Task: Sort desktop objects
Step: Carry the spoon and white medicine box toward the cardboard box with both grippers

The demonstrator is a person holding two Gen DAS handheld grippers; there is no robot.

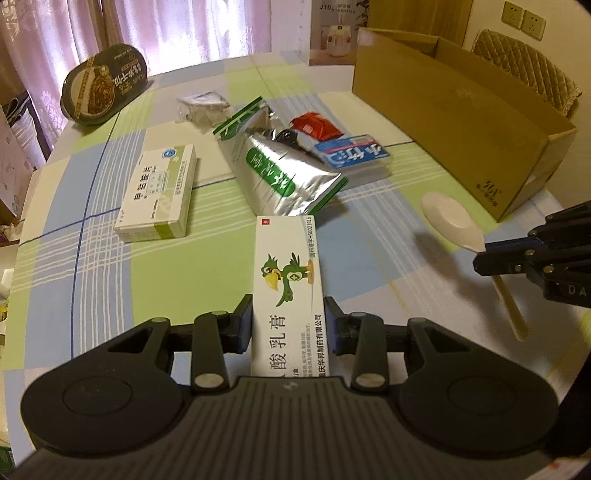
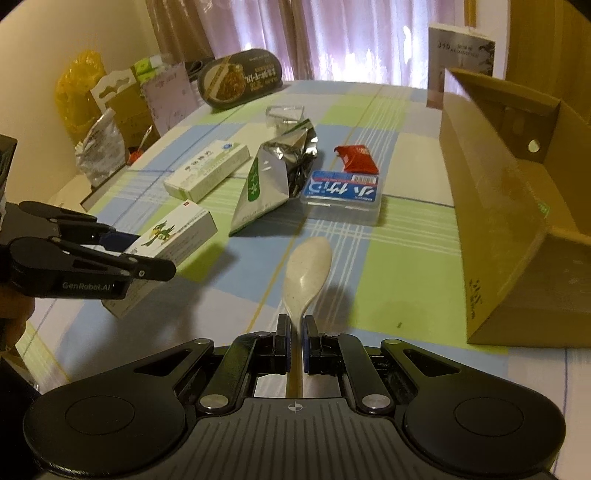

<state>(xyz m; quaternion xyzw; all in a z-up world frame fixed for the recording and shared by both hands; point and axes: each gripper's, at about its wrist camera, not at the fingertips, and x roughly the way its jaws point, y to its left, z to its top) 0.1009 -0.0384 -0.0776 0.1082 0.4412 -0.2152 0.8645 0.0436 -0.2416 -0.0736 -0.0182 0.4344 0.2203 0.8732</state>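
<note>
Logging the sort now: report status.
Left gripper shut on ointment box. Right gripper shut on spoon. Cardboard box open; foil pouch lies ahead.

Dim, warm-tinted; backlight thru curtains (image 1: 192, 26), glare on foil pouch (image 1: 280, 162), fisheye edges warped, maybe slight blur.

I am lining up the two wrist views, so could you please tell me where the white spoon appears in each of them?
Left wrist view: the white spoon lies at the right, its handle in the right gripper.
Right wrist view: the spoon is at centre, rising from the shut jaws.
Shared landmark: the open cardboard box, standing on the spoon's right side in both views.
</note>
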